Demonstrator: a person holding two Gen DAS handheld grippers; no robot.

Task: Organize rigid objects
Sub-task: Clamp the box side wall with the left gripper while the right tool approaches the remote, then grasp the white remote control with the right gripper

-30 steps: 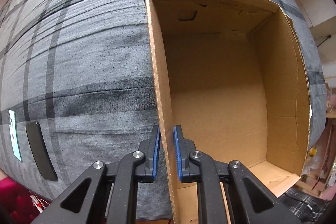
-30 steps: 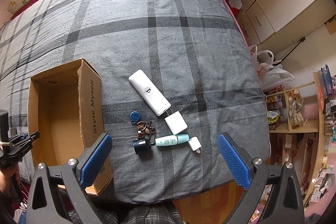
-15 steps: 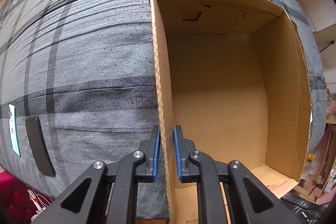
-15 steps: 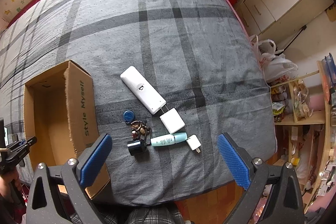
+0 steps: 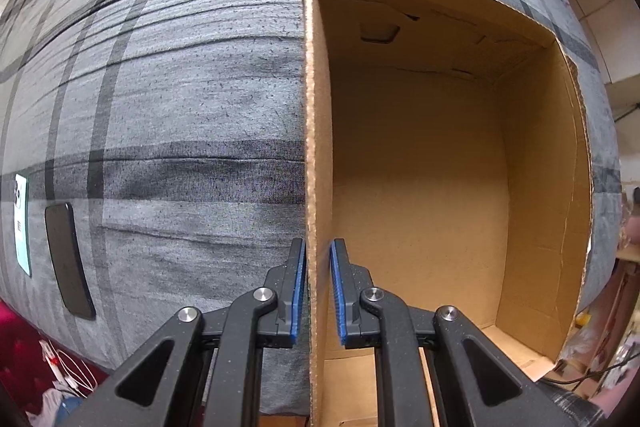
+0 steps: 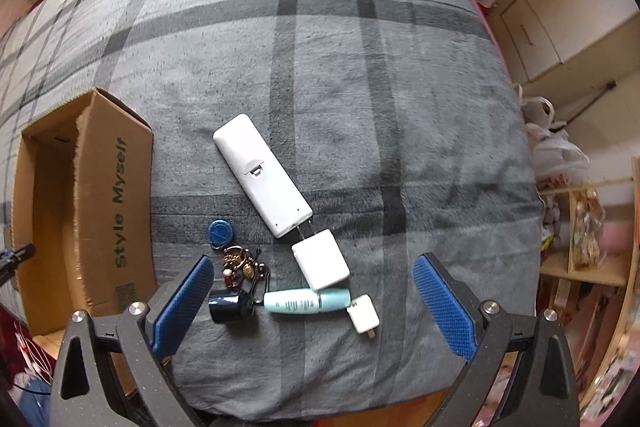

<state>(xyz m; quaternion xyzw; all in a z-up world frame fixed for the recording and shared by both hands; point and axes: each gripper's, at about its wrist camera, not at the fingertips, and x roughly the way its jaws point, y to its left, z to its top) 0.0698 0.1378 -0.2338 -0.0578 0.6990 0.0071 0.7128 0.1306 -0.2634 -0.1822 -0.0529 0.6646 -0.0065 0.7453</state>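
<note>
My left gripper (image 5: pixel 318 291) is shut on the left wall of an empty cardboard box (image 5: pixel 318 131), which also shows at the left of the right wrist view (image 6: pixel 116 211). My right gripper (image 6: pixel 312 303) is open and empty above a cluster of items on the grey plaid bed: a white remote (image 6: pixel 262 175), a white charger block (image 6: pixel 320 259), a small white plug (image 6: pixel 363 314), a teal tube (image 6: pixel 306 301), a blue tag (image 6: pixel 220 233), a key bunch (image 6: pixel 240 267) and a dark cap (image 6: pixel 226 305).
A black phone (image 5: pixel 68 259) and a teal-edged card (image 5: pixel 22 227) lie on the bed left of the box. The bed's front edge (image 6: pixel 320 403) is just below the items. Cabinets (image 6: pixel 560 19) and a shelf (image 6: pixel 588 227) stand to the right.
My right gripper has moved closer to the item cluster, which looks larger now. My left gripper keeps its hold on the box wall, with the view shifted slightly.
</note>
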